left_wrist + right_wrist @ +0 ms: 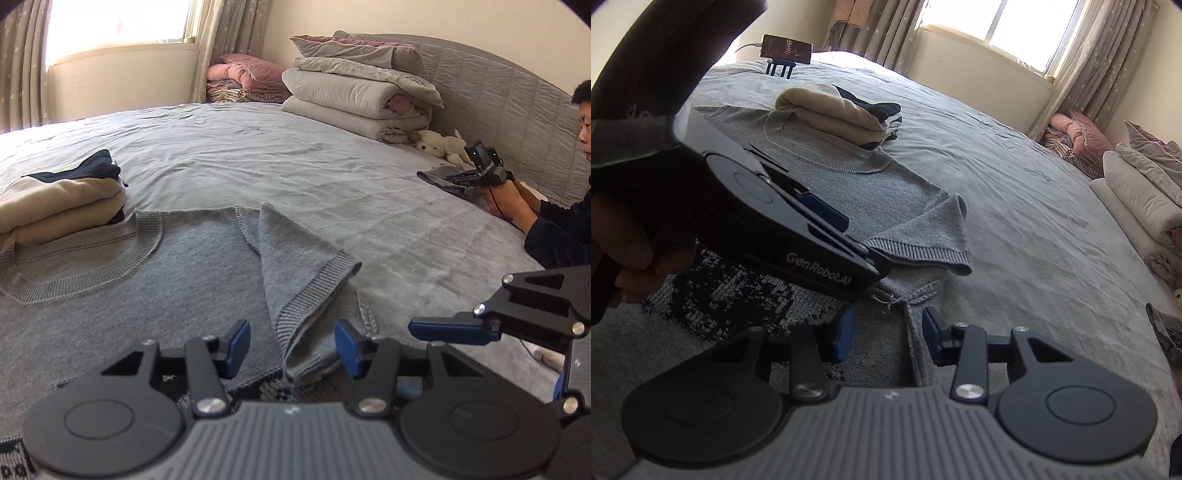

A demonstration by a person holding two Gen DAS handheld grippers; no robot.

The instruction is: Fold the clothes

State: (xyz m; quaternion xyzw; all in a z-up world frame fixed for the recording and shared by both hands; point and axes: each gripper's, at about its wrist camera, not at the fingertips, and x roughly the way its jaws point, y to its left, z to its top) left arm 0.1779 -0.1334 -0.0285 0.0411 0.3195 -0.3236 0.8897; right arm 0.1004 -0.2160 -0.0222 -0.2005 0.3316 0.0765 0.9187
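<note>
A grey knit sweater point(177, 266) lies flat on the bed, neckline toward the far left, with a dark patterned band point(731, 288) near me. Its short sleeve point(295, 280) is folded inward and stands up in a loose ridge. My left gripper point(291, 347) is low over the sleeve's near end. Its jaws stand apart around the fabric without pinching it. My right gripper point(890, 332) hovers just beside it, open, straddling the sweater's side seam point(910, 332). A blue finger point(443, 328) of the right gripper shows in the left wrist view.
A folded beige and navy stack point(62, 206) rests on the sweater's far shoulder. Folded quilts point(354, 88) and a plush toy point(443, 144) sit by the headboard. A person point(554, 229) at the right edge holds another device. A phone on a stand point(786, 48) is at the far end.
</note>
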